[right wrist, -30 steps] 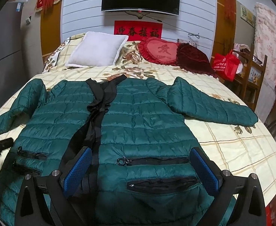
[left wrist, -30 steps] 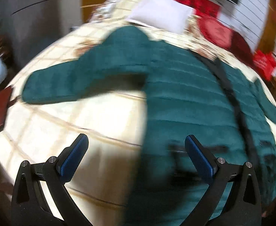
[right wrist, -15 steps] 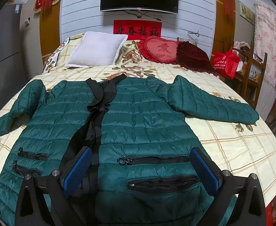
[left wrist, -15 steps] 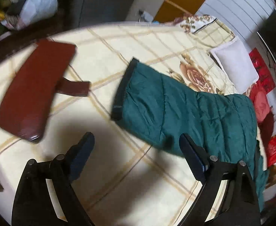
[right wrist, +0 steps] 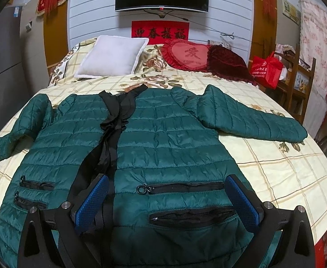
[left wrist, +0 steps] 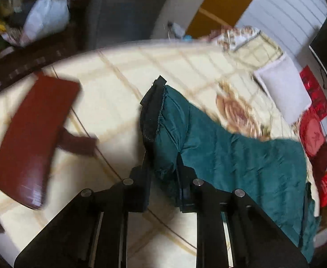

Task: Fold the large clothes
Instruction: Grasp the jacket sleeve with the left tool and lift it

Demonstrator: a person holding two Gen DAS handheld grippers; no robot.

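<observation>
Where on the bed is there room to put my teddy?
Bare sheet lies right of the jacket, below its spread sleeve. A strip is also free between the collar and the pillows. The middle is crowded by the jacket; the left edge holds the other sleeve, the closing left tool and a brown case.

Left of the green jacket's cuff [left wrist: 152, 116], bare bedspread [left wrist: 110, 102] lies open as far as a red-brown wallet [left wrist: 32, 138], the only obstacle there.
</observation>
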